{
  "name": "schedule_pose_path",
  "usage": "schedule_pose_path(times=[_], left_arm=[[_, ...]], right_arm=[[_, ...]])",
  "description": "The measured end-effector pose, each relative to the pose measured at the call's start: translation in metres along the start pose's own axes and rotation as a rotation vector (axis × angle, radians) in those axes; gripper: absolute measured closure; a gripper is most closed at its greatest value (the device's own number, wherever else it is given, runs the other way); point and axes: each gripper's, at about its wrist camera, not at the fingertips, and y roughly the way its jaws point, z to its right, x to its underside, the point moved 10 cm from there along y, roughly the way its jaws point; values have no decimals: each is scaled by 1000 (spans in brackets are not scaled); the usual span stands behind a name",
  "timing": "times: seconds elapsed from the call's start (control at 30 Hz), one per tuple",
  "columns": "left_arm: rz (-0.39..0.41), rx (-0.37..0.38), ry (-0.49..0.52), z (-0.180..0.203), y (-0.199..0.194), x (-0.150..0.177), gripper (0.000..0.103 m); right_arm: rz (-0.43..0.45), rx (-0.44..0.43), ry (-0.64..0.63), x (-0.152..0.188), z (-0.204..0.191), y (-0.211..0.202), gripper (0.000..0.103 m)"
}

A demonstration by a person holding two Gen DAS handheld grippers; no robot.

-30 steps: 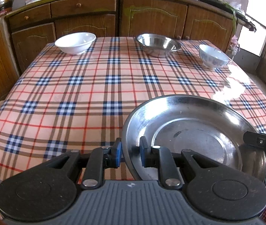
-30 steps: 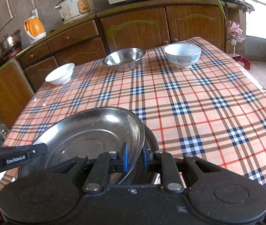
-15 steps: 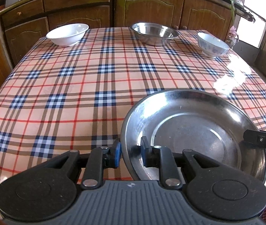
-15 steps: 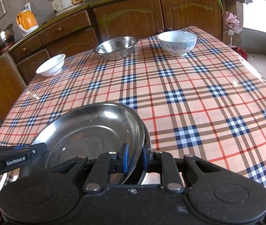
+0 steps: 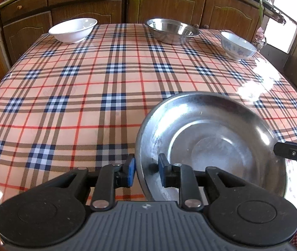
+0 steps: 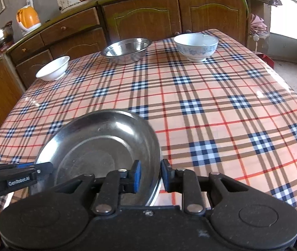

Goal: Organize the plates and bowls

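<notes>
We are letting go of the steel plate [image 5: 211,144] at the near edge of the checked tablecloth [image 5: 106,83]. The left gripper [image 5: 146,170] straddles the plate's left rim and its jaws are opening, the pads no longer pressing the metal. The right gripper [image 6: 150,174] straddles the right rim and its jaws are opening too, with the rim between them but free. A second rim seems to peek out beneath the plate on the right side, so it is probably resting on another plate; we cannot be sure.

To finish well, we are widening both sets of jaws evenly, so neither pad drags the rim sideways, then lifting straight back off the edges. The white bowl [image 5: 73,29], the steel bowl [image 5: 172,31] and the blue-patterned bowl [image 5: 237,46] are waiting along the far edge, well apart.
</notes>
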Motion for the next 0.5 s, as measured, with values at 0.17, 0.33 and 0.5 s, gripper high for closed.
schedule_pose_path(times=[0.17, 0.33, 0.5], left_arm=[[6, 5, -4, 0, -2, -1, 77], [39, -10, -9, -5, -8, -8, 59], [32, -32, -16, -11, -4, -8, 44]], right_arm=[[14, 21, 6, -3, 6, -3, 67], [21, 18, 30, -5, 14, -4, 36], [0, 25, -10, -1, 9, 1, 29]])
